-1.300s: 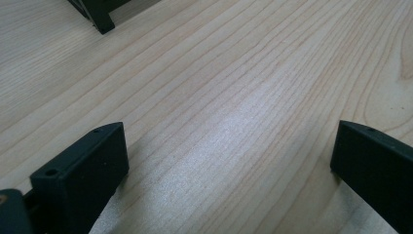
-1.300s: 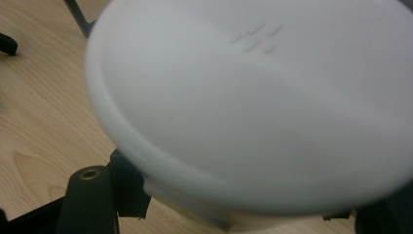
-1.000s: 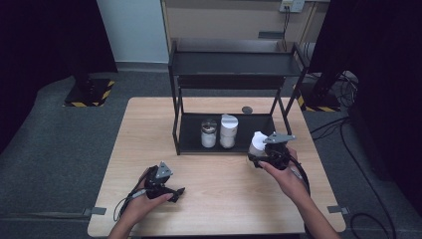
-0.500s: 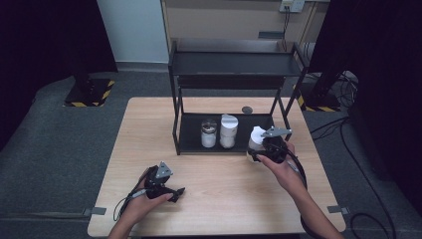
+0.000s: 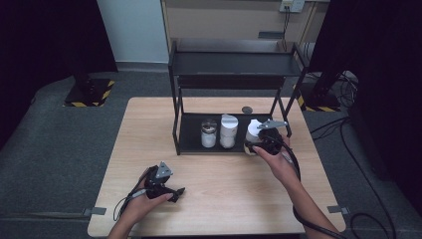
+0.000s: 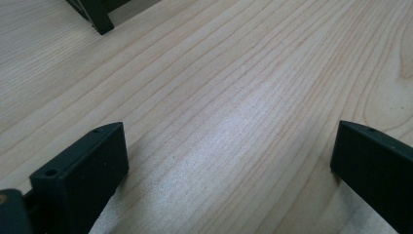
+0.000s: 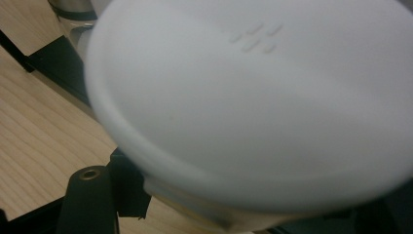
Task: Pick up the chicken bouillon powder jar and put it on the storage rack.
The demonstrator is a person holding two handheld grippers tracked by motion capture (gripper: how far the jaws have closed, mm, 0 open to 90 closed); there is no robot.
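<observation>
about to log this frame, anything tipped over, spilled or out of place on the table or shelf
Nothing stands out. Two jars stand upright on the rack's bottom shelf; the right gripper holds a white-lidded jar at the shelf's right end. A small dark disc lies on the table behind the rack.

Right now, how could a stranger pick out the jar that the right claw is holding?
Find the black rack on the wooden table. At the right end of its lower shelf, the right claw grips a white-lidded jar. Two neighbouring jars stand untouched.
</observation>
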